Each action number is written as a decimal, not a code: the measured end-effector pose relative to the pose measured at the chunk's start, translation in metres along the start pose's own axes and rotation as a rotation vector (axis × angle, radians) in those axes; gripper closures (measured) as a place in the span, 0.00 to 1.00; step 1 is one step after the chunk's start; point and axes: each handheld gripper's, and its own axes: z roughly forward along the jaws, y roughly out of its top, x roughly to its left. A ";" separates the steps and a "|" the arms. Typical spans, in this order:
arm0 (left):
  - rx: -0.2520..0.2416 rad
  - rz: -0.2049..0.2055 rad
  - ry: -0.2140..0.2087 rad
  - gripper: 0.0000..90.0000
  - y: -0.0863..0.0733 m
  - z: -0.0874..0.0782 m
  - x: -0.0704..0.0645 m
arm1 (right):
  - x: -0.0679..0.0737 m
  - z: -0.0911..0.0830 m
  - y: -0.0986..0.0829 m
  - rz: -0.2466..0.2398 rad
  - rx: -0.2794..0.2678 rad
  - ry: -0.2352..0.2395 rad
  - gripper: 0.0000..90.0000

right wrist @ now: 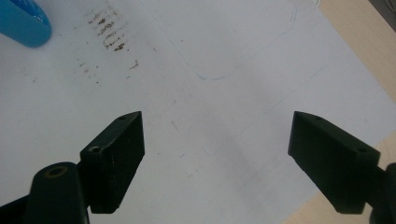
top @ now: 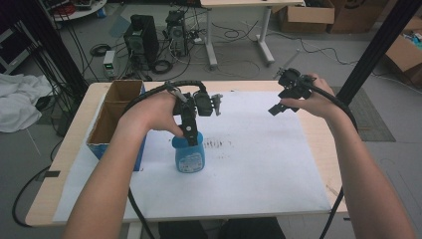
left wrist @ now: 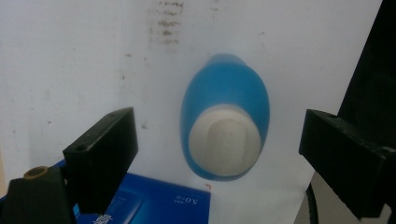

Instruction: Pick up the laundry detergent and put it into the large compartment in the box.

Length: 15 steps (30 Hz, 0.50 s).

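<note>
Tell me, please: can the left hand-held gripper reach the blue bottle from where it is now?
Probably yes. The left hand-held gripper hangs right above the blue bottle, jaws open on either side of its white cap. Nothing lies between them; the cardboard box stands off to one side.

One blue bottle [top: 189,155] stands on the table [top: 318,144]. One open cardboard box [top: 115,115] sits beside it. Two grippers are held over it, the left gripper [top: 188,130] and the right gripper [top: 282,107].
</note>
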 end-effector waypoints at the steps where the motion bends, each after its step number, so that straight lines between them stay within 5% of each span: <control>1: 0.005 0.001 0.004 0.14 0.000 0.003 0.000 | 0.000 0.000 0.000 0.000 0.000 0.000 0.21; 15: 0.019 -0.001 -0.012 0.15 -0.004 0.030 0.000 | 0.000 0.003 -0.001 0.000 0.003 0.006 0.21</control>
